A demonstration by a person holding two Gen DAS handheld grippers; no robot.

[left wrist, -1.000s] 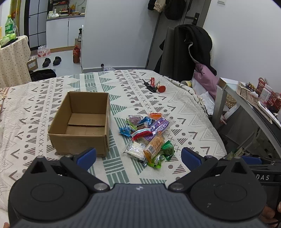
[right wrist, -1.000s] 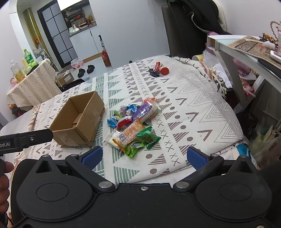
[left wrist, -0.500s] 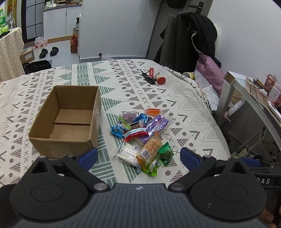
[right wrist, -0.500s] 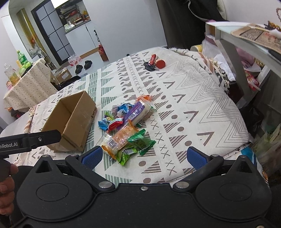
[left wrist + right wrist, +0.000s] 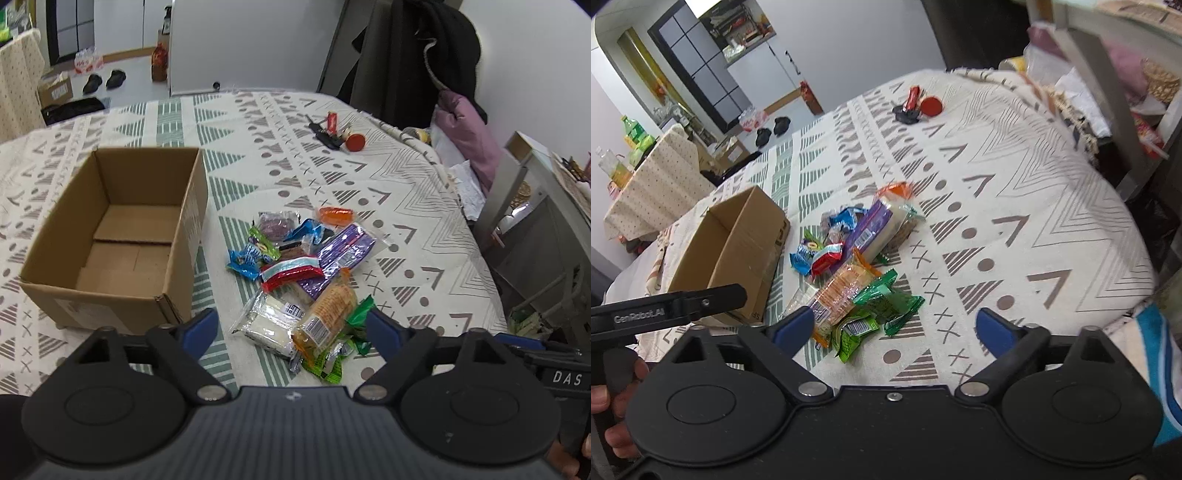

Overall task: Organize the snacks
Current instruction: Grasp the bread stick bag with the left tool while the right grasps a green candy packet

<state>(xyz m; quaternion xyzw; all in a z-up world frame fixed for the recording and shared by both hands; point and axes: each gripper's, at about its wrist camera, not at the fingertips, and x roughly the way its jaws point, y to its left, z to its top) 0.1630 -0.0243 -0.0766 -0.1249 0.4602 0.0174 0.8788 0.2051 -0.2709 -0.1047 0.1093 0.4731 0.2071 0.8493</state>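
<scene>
An empty cardboard box (image 5: 110, 236) (image 5: 738, 251) stands open on the patterned tablecloth (image 5: 369, 206). Right of it lies a loose pile of wrapped snacks (image 5: 306, 273) (image 5: 857, 266): a purple pack (image 5: 343, 254), a red-and-white bar (image 5: 291, 273), an orange cracker pack (image 5: 325, 314), a white pack (image 5: 269, 325), green wrappers (image 5: 886, 302). My left gripper (image 5: 291, 332) is open, hovering just short of the pile's near end. My right gripper (image 5: 894, 328) is open too, over the green wrappers at the table's near side. Neither holds anything.
Black keys with a red tag and a red disc (image 5: 338, 134) lie at the far side of the table. A chair draped with dark clothes (image 5: 417, 62) stands behind; a grey shelf unit (image 5: 524, 221) is at the right. The left tool's black handle (image 5: 665, 310) crosses the right view.
Both grippers have moved forward and lower toward the snack pile, which now looks larger. Jaws stay open; box and snacks have not moved.
</scene>
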